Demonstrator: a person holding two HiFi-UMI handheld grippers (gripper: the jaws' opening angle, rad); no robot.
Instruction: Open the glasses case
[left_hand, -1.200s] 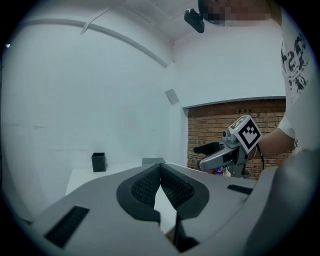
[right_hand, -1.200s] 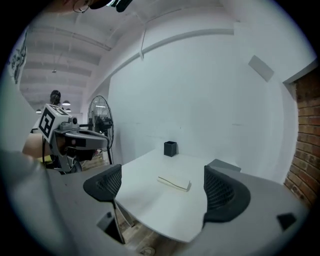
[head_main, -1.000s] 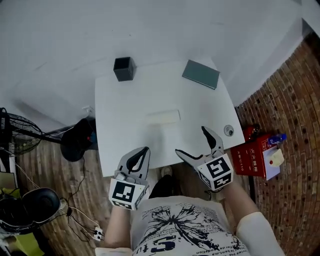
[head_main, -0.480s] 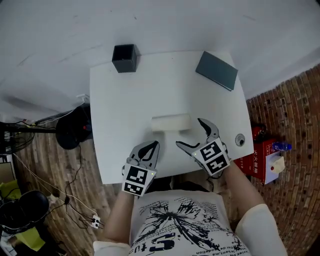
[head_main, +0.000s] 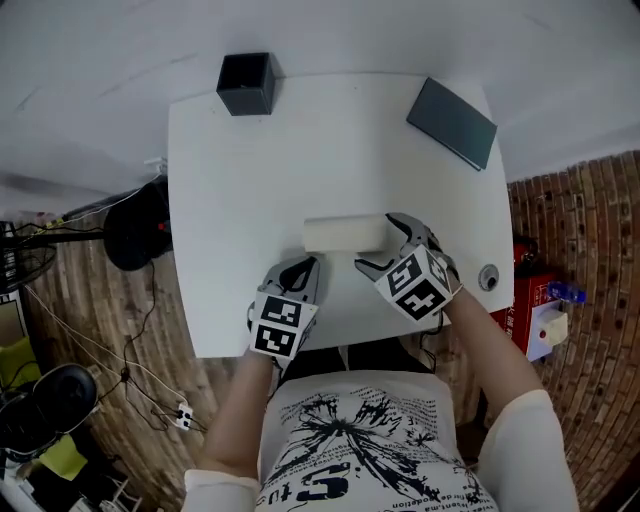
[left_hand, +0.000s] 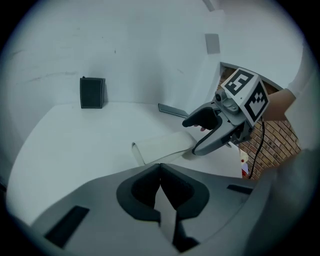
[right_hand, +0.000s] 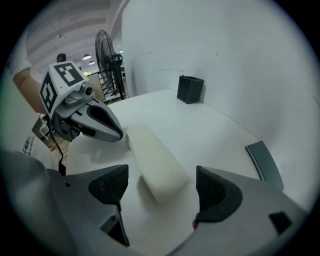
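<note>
Right gripper (right_hand: 160, 189) jaws wide apart, just been closing; 1 end of the white glasses case (right_hand: 155, 160) sits between them, pads off it. Left gripper (left_hand: 161, 200) jaws together, empty, tip just beside the case's other end. Case lies near the tabletop's (head_main: 250, 180) front edge.

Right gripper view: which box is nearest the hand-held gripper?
The white oblong case, between its open jaws, which have just been closing; the black box and flat dark case sit farther back.
</note>
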